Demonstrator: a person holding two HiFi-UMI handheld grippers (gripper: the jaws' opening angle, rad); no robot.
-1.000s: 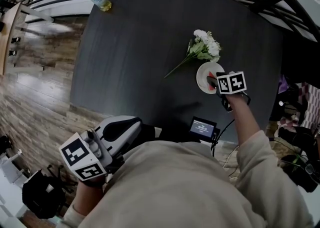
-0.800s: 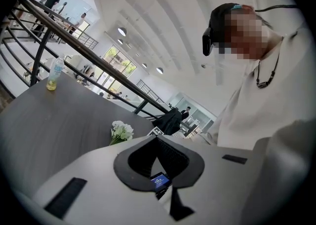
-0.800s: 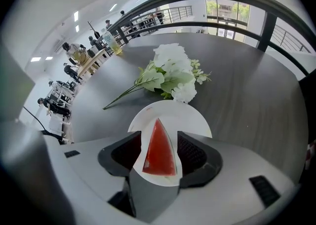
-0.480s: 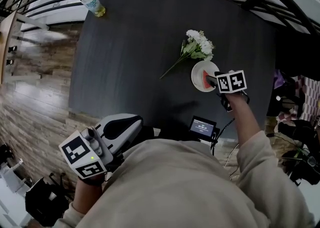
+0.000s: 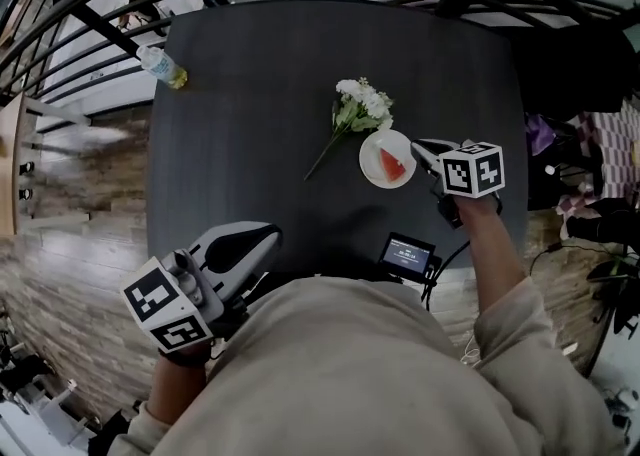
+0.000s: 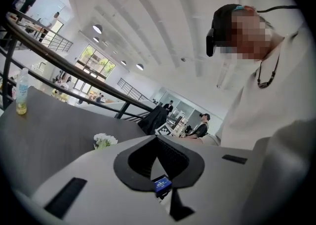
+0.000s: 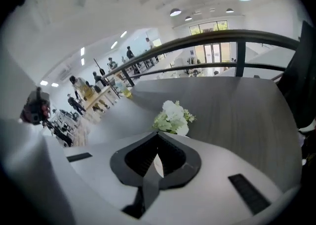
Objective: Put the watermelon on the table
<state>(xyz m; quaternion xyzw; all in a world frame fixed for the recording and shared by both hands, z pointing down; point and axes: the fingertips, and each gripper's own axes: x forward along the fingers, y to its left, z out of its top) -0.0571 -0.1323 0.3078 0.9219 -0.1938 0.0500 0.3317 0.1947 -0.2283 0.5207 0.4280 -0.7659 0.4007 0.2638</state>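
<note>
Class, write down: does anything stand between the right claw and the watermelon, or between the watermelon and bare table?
Nothing visible. The right claw, whose jaws have just closed on nothing, hangs beside the plate; the watermelon lies uncovered on it. Flowers lie at its upper left; bare table surrounds the rest.

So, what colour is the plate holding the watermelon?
The plate is white; head view shows it best.
</note>
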